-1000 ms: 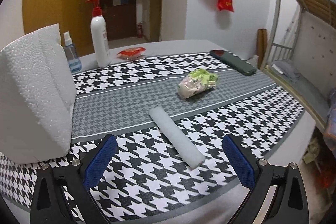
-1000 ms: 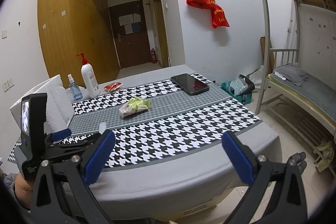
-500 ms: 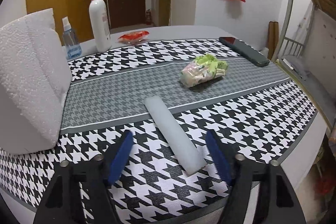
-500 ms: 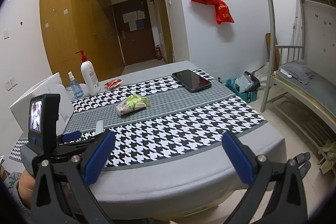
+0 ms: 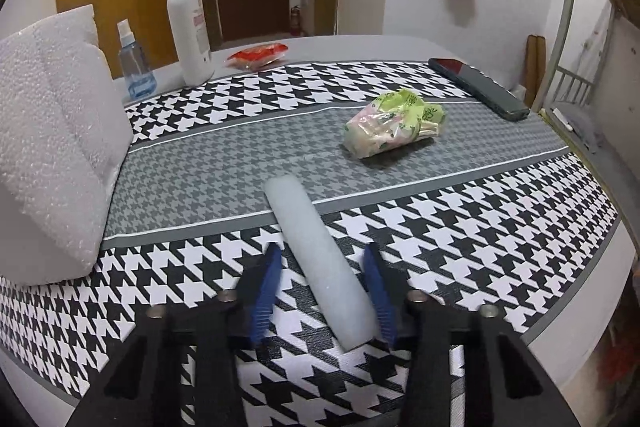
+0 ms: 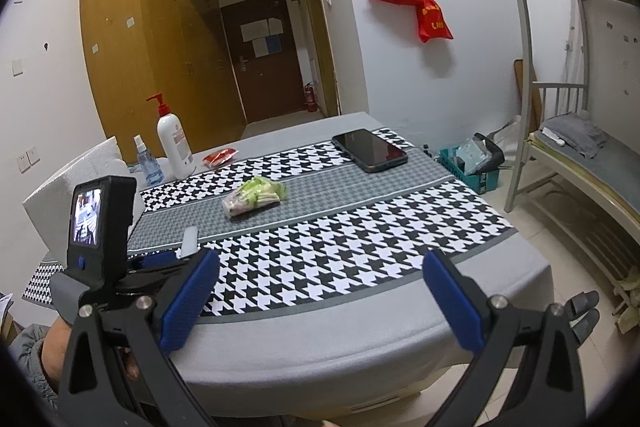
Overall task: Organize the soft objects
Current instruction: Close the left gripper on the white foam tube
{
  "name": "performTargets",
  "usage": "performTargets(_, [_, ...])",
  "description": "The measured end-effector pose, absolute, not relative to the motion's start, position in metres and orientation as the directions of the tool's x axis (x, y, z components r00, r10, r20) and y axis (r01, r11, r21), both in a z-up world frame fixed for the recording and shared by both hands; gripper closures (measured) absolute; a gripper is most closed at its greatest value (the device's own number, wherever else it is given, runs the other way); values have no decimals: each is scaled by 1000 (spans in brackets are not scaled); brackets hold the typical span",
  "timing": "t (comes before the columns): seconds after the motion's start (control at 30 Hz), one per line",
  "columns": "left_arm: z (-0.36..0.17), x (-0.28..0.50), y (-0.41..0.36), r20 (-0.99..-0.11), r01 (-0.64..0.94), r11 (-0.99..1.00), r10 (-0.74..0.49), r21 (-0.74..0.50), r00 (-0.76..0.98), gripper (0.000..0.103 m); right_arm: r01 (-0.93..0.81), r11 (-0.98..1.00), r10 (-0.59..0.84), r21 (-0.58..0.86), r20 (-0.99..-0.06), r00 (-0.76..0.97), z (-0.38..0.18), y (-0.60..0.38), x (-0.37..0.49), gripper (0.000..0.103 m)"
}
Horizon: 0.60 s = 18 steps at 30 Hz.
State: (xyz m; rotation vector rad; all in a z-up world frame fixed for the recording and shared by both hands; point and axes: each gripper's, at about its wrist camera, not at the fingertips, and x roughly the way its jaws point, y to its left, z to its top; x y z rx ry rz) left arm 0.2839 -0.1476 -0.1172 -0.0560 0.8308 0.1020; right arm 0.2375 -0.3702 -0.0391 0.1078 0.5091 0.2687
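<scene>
Now our left gripper [image 5: 324, 291] has dropped over the near end of the pale foam strip [image 5: 316, 263] on the tablecloth [image 5: 460, 227], jaws closing from wide, pads flanking it but not yet pinching. Our right gripper [image 6: 320, 301] hangs spread and empty, so the first soft-object pick looks imminent.

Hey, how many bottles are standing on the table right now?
2. A white pump bottle with a red pump stands at the table's far left. A small blue spray bottle stands just left of it, beside the white foam block. None seems hidden.
</scene>
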Motion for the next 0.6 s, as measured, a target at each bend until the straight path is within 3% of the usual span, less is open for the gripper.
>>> performTargets(0.27, [-116,284,-145,-737,-117,993,63,-22,673,84,-228,958,283,172,-462,841,-38,-375,238,1])
performTargets(0.6, [-104,266,-128,-702,-71,996,10,-58,712,85,-243,957,288,156,-464,837,-35,-365,241,1])
